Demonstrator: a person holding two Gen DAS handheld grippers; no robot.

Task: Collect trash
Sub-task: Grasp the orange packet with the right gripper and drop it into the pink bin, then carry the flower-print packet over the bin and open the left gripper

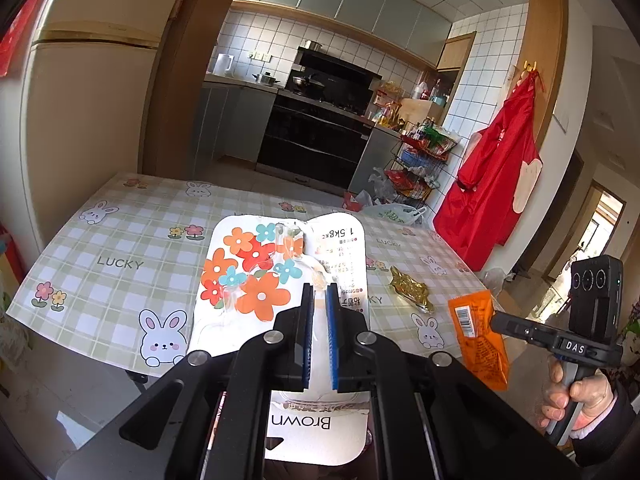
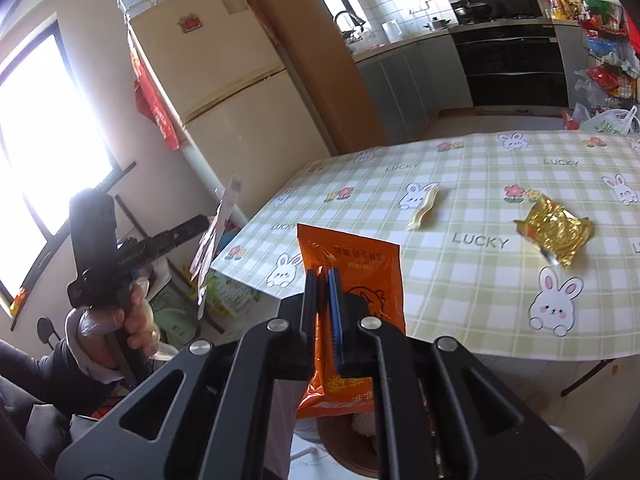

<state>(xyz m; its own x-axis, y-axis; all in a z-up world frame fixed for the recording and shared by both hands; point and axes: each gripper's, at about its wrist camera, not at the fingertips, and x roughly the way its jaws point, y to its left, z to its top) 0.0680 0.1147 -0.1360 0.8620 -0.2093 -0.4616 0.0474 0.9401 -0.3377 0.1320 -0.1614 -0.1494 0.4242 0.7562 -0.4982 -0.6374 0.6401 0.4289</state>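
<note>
The left tool (image 1: 319,294) is clamped on a white flower-printed plastic package card (image 1: 256,280), holding it above the near edge of the table (image 1: 120,240), which wears a green checked cloth with rabbits and the word LUCKY. The right tool (image 2: 324,276) is closed on a flat orange snack wrapper (image 2: 352,264), lifted clear of the table edge. A crumpled gold foil wrapper (image 2: 554,230) lies on the cloth, well apart from both tools. Farther back, beside a rabbit print, lies a small pale cream strip (image 2: 424,208), possibly a folded wrapper, though it is too small to tell. A cream-coloured refrigerator (image 2: 224,92) stands left of the table.
</note>
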